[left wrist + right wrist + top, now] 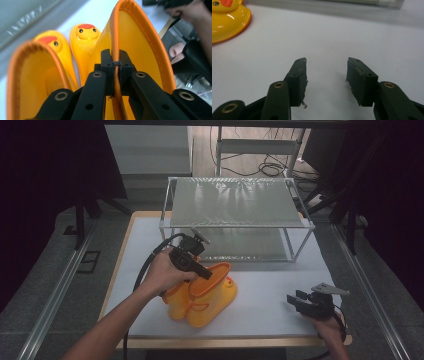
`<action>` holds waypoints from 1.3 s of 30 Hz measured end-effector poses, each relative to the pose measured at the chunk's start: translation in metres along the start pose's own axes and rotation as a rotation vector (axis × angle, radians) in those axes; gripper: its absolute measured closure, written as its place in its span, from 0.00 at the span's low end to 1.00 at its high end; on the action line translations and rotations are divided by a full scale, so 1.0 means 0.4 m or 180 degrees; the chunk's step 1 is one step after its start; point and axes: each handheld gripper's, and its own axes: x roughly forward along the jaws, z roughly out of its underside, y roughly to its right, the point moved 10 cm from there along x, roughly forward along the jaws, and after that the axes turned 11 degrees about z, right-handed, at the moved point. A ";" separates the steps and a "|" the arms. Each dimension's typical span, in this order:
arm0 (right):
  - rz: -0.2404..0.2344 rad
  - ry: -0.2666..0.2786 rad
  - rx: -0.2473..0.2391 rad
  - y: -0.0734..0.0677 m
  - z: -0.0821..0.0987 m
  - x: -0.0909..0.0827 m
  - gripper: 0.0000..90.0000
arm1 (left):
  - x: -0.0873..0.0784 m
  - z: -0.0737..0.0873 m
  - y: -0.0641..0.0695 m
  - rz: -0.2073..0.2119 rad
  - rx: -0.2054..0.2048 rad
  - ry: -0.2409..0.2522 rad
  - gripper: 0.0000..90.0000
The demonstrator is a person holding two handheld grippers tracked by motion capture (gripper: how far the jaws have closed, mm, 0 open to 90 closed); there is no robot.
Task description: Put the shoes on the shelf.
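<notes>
A pair of small yellow rubber boots (202,300) with duck faces on the toes sits on the near-left part of the white table (280,305), just in front of the wire shelf rack (235,215). The nearer boot (140,40) is the one in hand: the left gripper (116,63) has its jaws nearly closed, pinching the thin orange-trimmed rim of that boot's shaft, one jaw inside the opening and one outside. That grip looks chosen because the rim is the only thin edge a narrow pinch can get around; the rounded foot would likely slip. The shaft leans toward the rack, as though pulled by the rim. The second boot (37,75) stands right beside the first, touching or almost touching, its own opening gaping toward the left gripper's camera and nothing holding it.

Further out, the right gripper (327,77) rests low over the bare table at the near-right corner, well apart from the boots, its jaws standing fairly wide with nothing between them. It seems parked out of the way, ready to take the other boot or steady the pair. The rack's two mesh levels stand free behind, probably where the boots are headed.
</notes>
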 end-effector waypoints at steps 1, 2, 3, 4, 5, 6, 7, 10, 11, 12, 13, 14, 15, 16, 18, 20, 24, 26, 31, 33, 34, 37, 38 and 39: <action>0.0001 0.0004 -0.0002 0.000 0.000 0.000 0.55 | -0.001 0.002 0.002 0.0025 0.0006 0.0023 0.95; 0.0003 0.0006 0.0005 0.000 0.000 0.000 0.55 | -0.004 0.006 0.000 -0.0023 0.0015 0.0031 0.95; 0.0004 0.0007 0.0007 0.002 0.000 0.000 0.55 | -0.008 0.011 -0.007 -0.0109 0.0043 0.0014 0.95; 0.0001 -0.0006 0.0015 0.002 0.001 0.000 0.55 | -0.011 0.013 -0.011 -0.0122 0.0046 0.0019 0.95; 0.0002 -0.0007 0.0020 0.002 0.002 0.001 0.55 | -0.013 0.015 -0.015 -0.0137 0.0039 0.0030 0.94; 0.0001 -0.0010 0.0009 0.001 0.002 0.002 0.55 | -0.015 0.017 -0.018 -0.0150 0.0039 0.0033 0.94; -0.0005 -0.0017 0.0002 0.000 0.003 0.002 0.55 | -0.017 0.017 -0.019 -0.0154 0.0043 0.0039 0.93; -0.0007 -0.0019 -0.0006 0.000 0.003 0.002 0.55 | -0.021 0.015 -0.015 -0.0148 0.0066 0.0074 0.86; -0.0007 -0.0020 -0.0005 0.000 0.003 0.002 0.55 | -0.023 0.014 -0.012 -0.0141 0.0077 0.0071 0.84; -0.0006 -0.0020 -0.0005 0.000 0.003 0.002 0.55 | -0.024 0.012 -0.006 -0.0134 0.0089 0.0070 0.82; -0.0005 -0.0020 -0.0003 0.000 0.002 0.001 0.55 | -0.026 0.010 -0.002 -0.0140 0.0108 0.0085 0.80; -0.0004 -0.0012 -0.0011 0.000 0.002 0.001 0.55 | -0.031 0.006 0.002 -0.0150 0.0116 0.0116 0.77; -0.0006 -0.0016 -0.0003 0.000 0.003 0.001 0.55 | -0.035 0.002 0.006 -0.0149 0.0114 0.0138 0.74; -0.0003 -0.0014 0.0001 0.000 0.002 0.001 0.55 | -0.039 0.001 0.008 -0.0141 0.0111 0.0150 0.72; -0.0002 -0.0012 0.0004 0.001 0.002 0.000 0.55 | -0.053 -0.003 0.013 -0.0145 0.0126 0.0185 0.69; -0.0002 -0.0006 0.0011 0.003 0.001 -0.002 0.55 | -0.069 -0.006 0.017 -0.0152 0.0110 0.0235 0.63; 0.0005 0.0007 0.0008 0.006 0.000 -0.002 0.55 | -0.094 0.004 0.017 -0.0196 0.0110 0.0247 0.57; 0.0004 0.0008 0.0017 0.005 0.000 -0.002 0.55 | -0.103 0.014 0.016 -0.0213 0.0098 0.0225 0.53; 0.0003 0.0006 0.0013 0.004 0.000 -0.002 0.55 | -0.110 0.045 0.012 -0.0208 0.0058 0.0157 0.46; 0.0002 0.0000 0.0021 0.003 0.000 -0.001 0.55 | -0.107 0.053 0.013 -0.0172 0.0040 0.0140 0.45; 0.0001 -0.0004 0.0021 0.002 0.000 -0.001 0.55 | -0.103 0.057 0.011 -0.0163 0.0025 0.0124 0.44; 0.0001 -0.0013 0.0011 0.000 0.001 0.000 0.55 | -0.087 0.068 0.006 -0.0134 0.0010 0.0040 0.42; -0.0002 -0.0018 0.0016 0.000 0.001 0.000 0.55 | -0.081 0.070 0.003 -0.0139 0.0003 0.0021 0.41; 0.0000 -0.0020 0.0022 0.000 0.002 0.000 0.55 | -0.072 0.073 0.000 -0.0140 -0.0011 -0.0004 0.41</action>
